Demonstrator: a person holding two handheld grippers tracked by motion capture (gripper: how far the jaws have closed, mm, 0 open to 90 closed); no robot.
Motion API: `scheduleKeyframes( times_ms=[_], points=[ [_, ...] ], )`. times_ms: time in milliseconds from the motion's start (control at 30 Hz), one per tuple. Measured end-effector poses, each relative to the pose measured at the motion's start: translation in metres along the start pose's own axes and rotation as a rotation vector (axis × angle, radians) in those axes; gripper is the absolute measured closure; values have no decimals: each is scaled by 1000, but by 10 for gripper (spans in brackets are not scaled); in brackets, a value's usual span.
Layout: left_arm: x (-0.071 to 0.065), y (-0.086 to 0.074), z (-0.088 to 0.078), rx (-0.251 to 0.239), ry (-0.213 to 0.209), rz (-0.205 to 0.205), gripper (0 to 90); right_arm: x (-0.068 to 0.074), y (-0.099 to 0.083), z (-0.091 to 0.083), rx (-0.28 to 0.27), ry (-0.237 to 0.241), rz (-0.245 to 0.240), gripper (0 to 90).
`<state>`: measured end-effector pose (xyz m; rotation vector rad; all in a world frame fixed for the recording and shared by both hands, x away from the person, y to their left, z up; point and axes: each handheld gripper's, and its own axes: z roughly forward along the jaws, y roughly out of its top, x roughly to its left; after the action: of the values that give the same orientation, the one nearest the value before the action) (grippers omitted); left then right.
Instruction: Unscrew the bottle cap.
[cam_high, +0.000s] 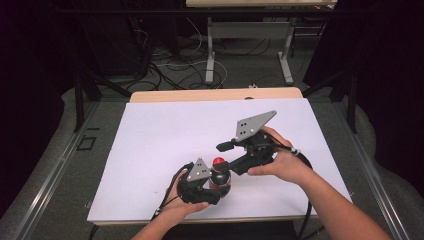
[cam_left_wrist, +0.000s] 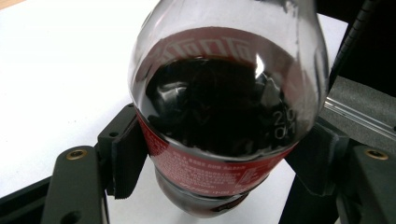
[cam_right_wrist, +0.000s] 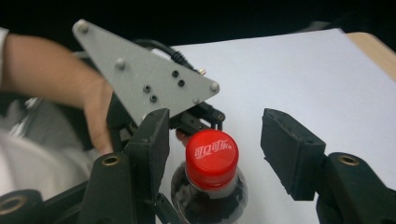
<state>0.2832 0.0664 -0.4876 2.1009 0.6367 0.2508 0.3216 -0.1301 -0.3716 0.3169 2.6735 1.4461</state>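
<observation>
A small cola bottle (cam_high: 220, 176) with a red cap (cam_high: 218, 161) stands near the front of the white sheet (cam_high: 165, 135). My left gripper (cam_high: 216, 186) is shut on it. In the left gripper view both pads (cam_left_wrist: 127, 158) press on the red label of the bottle (cam_left_wrist: 224, 107), which holds dark drink. My right gripper (cam_high: 227, 157) reaches in from the right at cap height. In the right gripper view the cap (cam_right_wrist: 211, 158) sits between its open jaws (cam_right_wrist: 217, 140), nearer the left pad (cam_right_wrist: 152, 144), with neither pad touching it.
The white sheet covers a wooden table whose far edge (cam_high: 215, 95) shows. Behind it are desk legs (cam_high: 210, 55) and loose cables (cam_high: 175, 70) on the floor. The left gripper's grey plate (cam_right_wrist: 149, 79) and a hand (cam_right_wrist: 93, 107) lie just beyond the cap.
</observation>
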Motion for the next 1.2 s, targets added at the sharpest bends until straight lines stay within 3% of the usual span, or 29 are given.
scheduleKeyframes(
  times_ms=[33,100,133,167,233,300,400,567,933,1067,1200],
  points=[
    [0,0,0,-5,6,1,294,0,0,0,0,0,0,416],
    [0,0,1,-6,12,-3,293,12,0,1,-19,-69,67,419],
    [-1,0,1,-7,17,-12,293,23,0,1,-56,-158,122,463],
    [-1,0,1,-7,17,-12,294,23,0,1,-56,-158,122,463],
    [-2,0,1,-10,24,-15,294,32,-1,2,-80,-229,177,493],
    [-2,0,1,-15,29,-13,293,41,0,4,-84,-299,186,501],
    [-2,0,1,-14,32,-17,294,48,-1,12,-70,-345,224,514],
    [-2,-1,2,-10,36,-22,294,49,0,16,-53,-369,270,556],
    [-1,0,1,-17,41,-26,294,45,-5,20,-21,-411,276,550],
    [-1,1,0,-15,39,-23,294,43,-6,18,-15,-389,279,603],
    [0,0,-1,-11,38,-20,294,33,-7,15,-18,-305,255,608]
  ],
)
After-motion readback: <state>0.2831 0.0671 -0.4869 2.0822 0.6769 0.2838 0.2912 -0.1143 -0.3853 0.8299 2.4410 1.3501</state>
